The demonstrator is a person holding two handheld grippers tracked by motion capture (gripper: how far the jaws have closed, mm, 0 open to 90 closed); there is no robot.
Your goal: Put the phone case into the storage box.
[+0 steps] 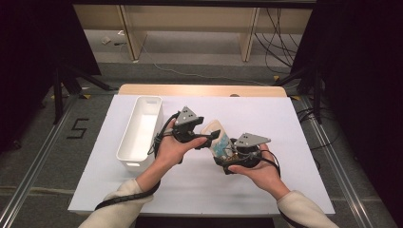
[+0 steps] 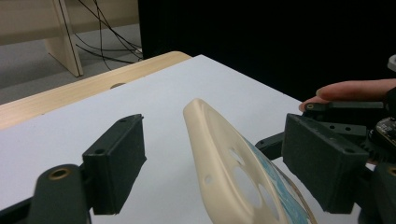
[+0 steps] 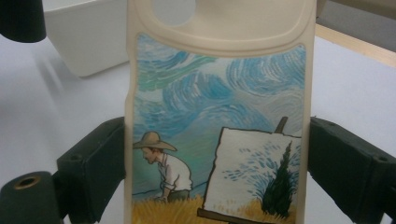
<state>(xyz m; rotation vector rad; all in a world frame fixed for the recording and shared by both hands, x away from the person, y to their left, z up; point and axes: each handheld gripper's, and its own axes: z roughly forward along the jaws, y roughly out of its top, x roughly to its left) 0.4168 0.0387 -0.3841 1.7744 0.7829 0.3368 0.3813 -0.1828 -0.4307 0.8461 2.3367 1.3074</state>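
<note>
Above the white desk (image 1: 266,118), two hands meet over its middle — the left gripper (image 1: 205,137) and right gripper (image 1: 233,154) both at a cream phone case (image 1: 217,137), held tilted. A white bin (image 1: 128,142) sits left.

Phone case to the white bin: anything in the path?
The phone case is held above the table by the right gripper, jaws on its two long edges. The white bin lies to its left, open-topped. The left gripper, open around the case's top end, and its hand sit between them.
</note>
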